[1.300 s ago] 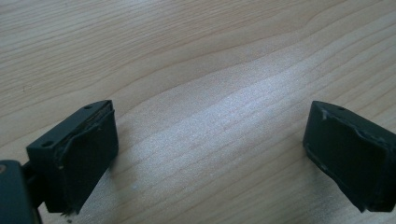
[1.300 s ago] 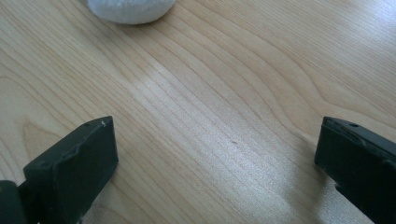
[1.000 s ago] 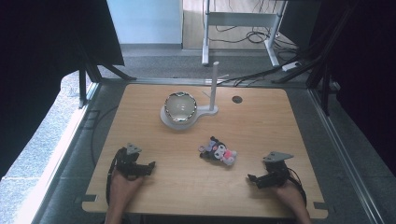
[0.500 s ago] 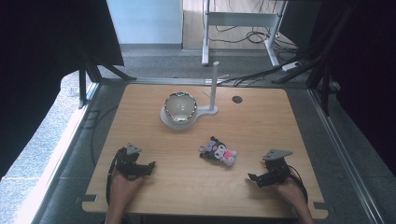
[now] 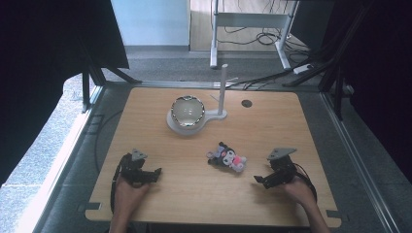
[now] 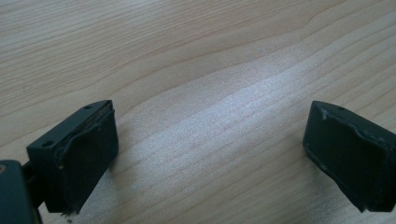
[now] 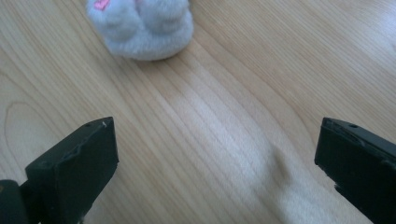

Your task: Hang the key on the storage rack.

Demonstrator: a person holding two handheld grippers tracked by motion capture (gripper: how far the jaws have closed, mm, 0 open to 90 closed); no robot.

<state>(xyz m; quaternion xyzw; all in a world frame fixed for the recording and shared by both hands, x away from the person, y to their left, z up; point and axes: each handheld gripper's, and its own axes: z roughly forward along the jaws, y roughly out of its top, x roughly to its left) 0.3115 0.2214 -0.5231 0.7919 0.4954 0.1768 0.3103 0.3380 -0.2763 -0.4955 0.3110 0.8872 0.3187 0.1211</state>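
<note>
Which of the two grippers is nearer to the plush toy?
The right gripper: the plush toy lies just ahead of its open jaws, while the left gripper sits farther off.

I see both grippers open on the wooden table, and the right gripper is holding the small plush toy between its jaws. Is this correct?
Not quite. The right gripper is open but holds nothing: in the right gripper view the plush toy lies on the table ahead of the jaws, apart from them. The left gripper is open too.

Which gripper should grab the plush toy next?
Right. The right gripper sits open near the plush toy, which shows just ahead of its jaws; the left gripper is farther off.
</note>
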